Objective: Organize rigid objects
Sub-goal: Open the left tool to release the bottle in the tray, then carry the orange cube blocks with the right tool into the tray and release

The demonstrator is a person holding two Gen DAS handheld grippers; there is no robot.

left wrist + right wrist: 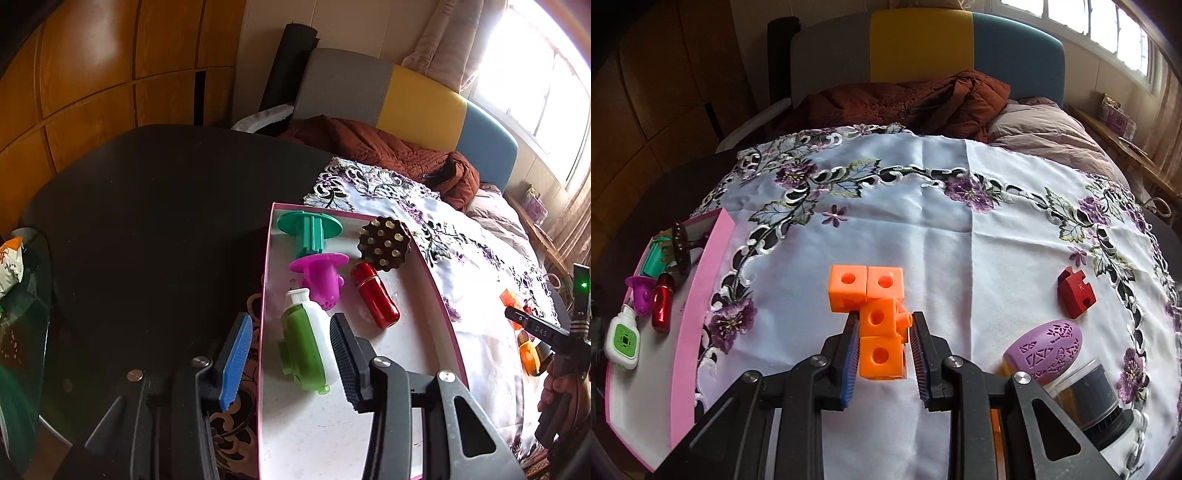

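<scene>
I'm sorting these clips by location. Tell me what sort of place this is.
Most likely a lived-in room at home, not a lab or workshop. A table with an embroidered floral cloth stands against a grey, yellow and blue upholstered seat back, with a rust-brown quilted jacket heaped on it, and a curtained window.

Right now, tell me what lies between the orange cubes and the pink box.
Only bare tablecloth, white with purple embroidered flowers; nothing stands between the orange cubes and the pink box. The right wrist view shows it.
</scene>
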